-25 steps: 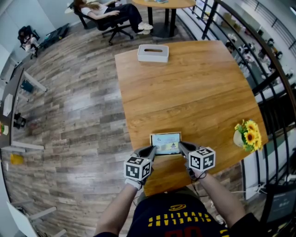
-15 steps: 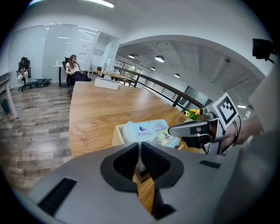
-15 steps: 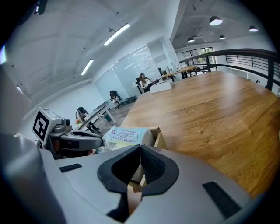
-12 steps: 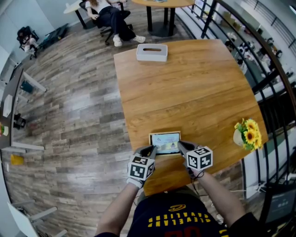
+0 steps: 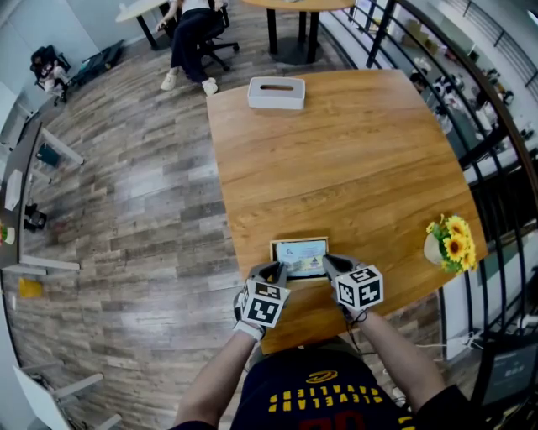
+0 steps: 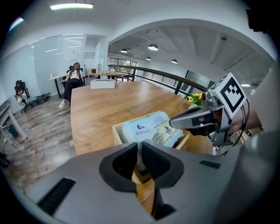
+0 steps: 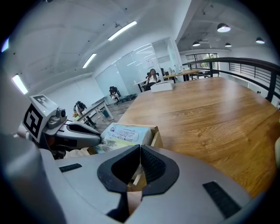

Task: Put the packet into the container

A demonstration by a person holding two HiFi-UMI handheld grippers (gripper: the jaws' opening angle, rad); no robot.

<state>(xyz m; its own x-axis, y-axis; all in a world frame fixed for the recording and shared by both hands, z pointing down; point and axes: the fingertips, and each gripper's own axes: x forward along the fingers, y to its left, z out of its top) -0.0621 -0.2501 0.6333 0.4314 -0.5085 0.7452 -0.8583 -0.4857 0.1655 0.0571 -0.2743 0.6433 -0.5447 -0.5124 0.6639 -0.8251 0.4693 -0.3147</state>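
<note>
Wood pretty much everywhere: a plank floor (image 5: 126,193), and a big wooden table (image 5: 336,168) filling the middle of the head view. A black railing (image 5: 496,109) runs down the 3 o'clock side. Way off at 11 o'clock a person (image 5: 192,25) sits in an office chair.

On the table, a white tissue box (image 5: 276,94) sits at the 12 o'clock end. A little pot of yellow flowers (image 5: 452,239) is out at 4 o'clock, close to the edge and well apart from everything else.

Down at 6 o'clock, near the table's near edge, is the small wooden container (image 5: 300,240). The light blue packet (image 5: 301,257) is lying in it, printed side up, and it puffs up over the walls a bit.

The left gripper (image 5: 274,270) comes in at the container's 7 o'clock corner. Its jaws are pinched on a thin white flap at the packet's end. The right gripper (image 5: 329,263) is at the 5 o'clock corner with its jaws pressed together. Can't tell whether it has any of the packet's edge caught in there.
</note>
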